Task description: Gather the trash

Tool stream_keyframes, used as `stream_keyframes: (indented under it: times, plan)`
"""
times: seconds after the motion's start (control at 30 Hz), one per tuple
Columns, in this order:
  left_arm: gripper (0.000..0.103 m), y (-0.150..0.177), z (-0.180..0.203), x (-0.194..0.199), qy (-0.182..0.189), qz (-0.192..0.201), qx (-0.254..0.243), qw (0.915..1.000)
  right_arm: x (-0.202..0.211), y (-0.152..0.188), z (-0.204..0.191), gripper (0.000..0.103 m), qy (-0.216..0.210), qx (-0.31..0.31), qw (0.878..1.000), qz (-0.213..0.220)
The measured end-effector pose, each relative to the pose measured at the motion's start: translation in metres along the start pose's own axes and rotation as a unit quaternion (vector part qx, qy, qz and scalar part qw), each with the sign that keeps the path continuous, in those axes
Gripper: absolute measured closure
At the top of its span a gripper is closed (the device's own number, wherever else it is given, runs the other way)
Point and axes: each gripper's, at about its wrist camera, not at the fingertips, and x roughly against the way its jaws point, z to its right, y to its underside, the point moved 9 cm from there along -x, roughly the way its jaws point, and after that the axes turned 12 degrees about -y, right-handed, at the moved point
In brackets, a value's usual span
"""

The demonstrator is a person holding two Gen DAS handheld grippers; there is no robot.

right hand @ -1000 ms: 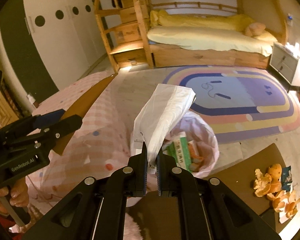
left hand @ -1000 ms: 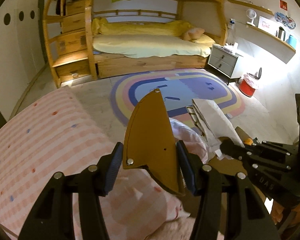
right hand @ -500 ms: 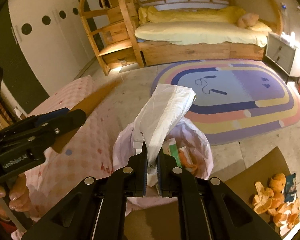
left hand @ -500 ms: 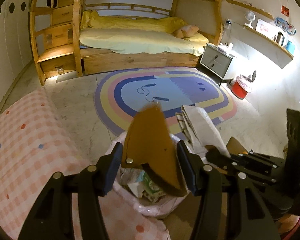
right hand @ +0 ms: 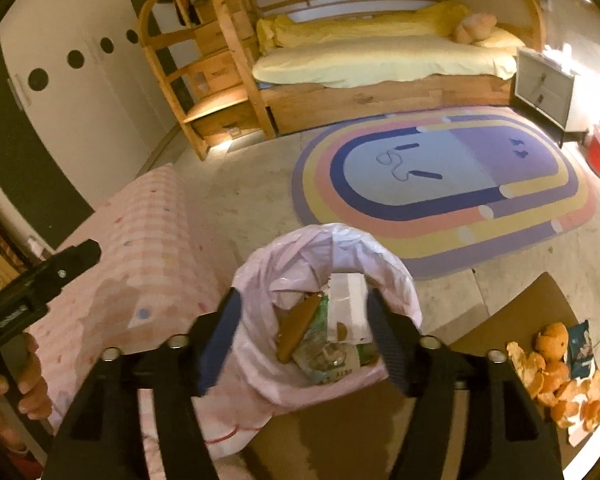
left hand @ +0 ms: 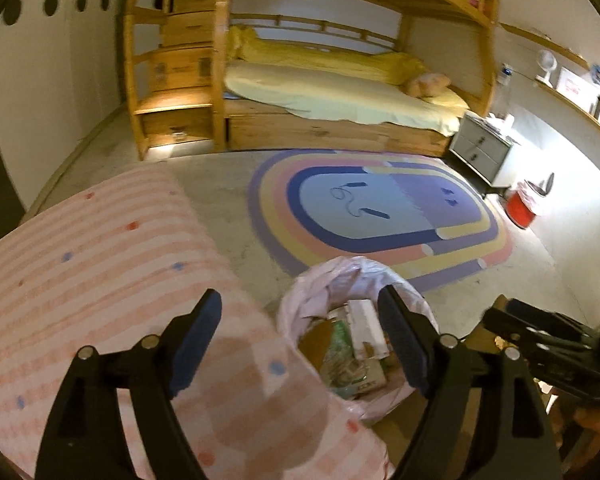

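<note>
**Pink bag takes both drops**

Pink liner, folded out over its rim, marks the bin (right hand: 328, 248), and everything here is placed around it. Both claws hang just above its mouth, tilted down so whatever they let go of lands inside. The right claw (right hand: 302, 340) has just been opening and now stands spread with nothing between its pads; the white bag (right hand: 348, 300) lies in the bin. The left claw (left hand: 300, 340) has also just been opening and is spread and empty, with the brown card (right hand: 296, 328) lying in the bin beside the white bag, on top of green packaging. Judging by that, this step of the collecting looks done.

More trash is left: orange peels (right hand: 556, 372) and a dark wrapper (right hand: 580, 348) lie on the brown table (right hand: 512, 320), well to the right of the bin, so the next pickup is probably there.

Left of the bin is a pink checked cover (left hand: 100, 260) with coloured dots. Beyond the bin the pale floor carries an oval rainbow rug (left hand: 380, 212), and behind that stands a wooden bunk bed (left hand: 340, 96) with yellow bedding, a grey nightstand (left hand: 480, 152) and a small red bin (left hand: 522, 210) at the wall.
</note>
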Motion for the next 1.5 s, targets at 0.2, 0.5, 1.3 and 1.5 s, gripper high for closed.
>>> stream_keyframes:
  times: [0.2, 0.5, 1.3, 1.5]
  plan:
    - [0.007, 0.012, -0.038, 0.042, -0.054, 0.006, 0.014, 0.9984, 0.020, 0.007, -0.037, 0.011, 0.004, 0.018, 1.000, -0.010]
    - [0.007, 0.051, -0.097, 0.117, -0.102, -0.016, 0.040, 0.9939, 0.051, 0.013, -0.122, 0.007, -0.034, 0.074, 0.997, -0.003]
    - [0.007, 0.161, -0.224, 0.269, -0.262, -0.053, 0.159, 0.9504, 0.124, 0.064, -0.257, 0.006, -0.108, 0.231, 0.967, -0.013]
    - [0.007, 0.162, -0.227, 0.277, -0.267, -0.047, 0.165, 0.9483, 0.125, 0.067, -0.261, 0.006, -0.110, 0.234, 0.966, -0.013]
